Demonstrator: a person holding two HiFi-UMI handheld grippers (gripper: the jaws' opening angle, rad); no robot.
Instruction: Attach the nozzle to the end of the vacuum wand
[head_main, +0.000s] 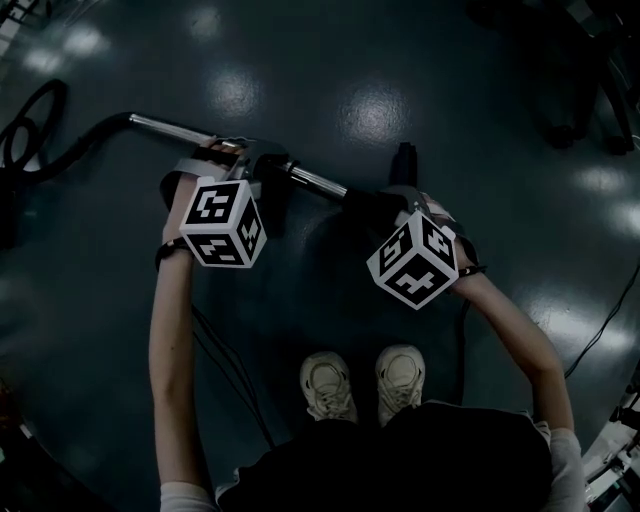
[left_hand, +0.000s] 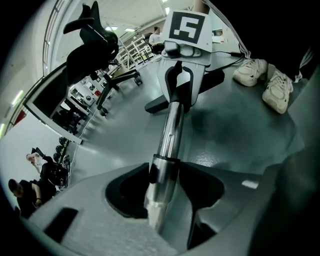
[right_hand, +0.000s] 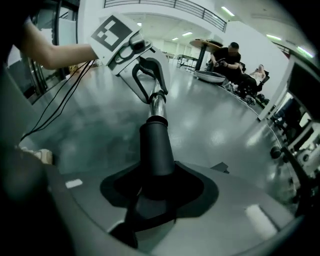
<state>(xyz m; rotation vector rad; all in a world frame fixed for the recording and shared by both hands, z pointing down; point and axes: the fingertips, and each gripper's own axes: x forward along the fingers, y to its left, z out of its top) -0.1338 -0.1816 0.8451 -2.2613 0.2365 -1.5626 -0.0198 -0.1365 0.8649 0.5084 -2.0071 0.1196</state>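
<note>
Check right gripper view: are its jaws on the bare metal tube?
No, the right gripper clamps the black nozzle; the metal wand only starts beyond it.

You are holding two grippers, the left gripper (left_hand: 161, 200) and the right gripper (right_hand: 156, 192). Between them you have one metal wand (head_main: 318, 182) and one black nozzle (right_hand: 156, 147). You can count two white shoes (head_main: 328, 386), one dark hose (head_main: 85, 140), one office chair (left_hand: 92, 42) and two people (right_hand: 227, 56) in the background.
</note>
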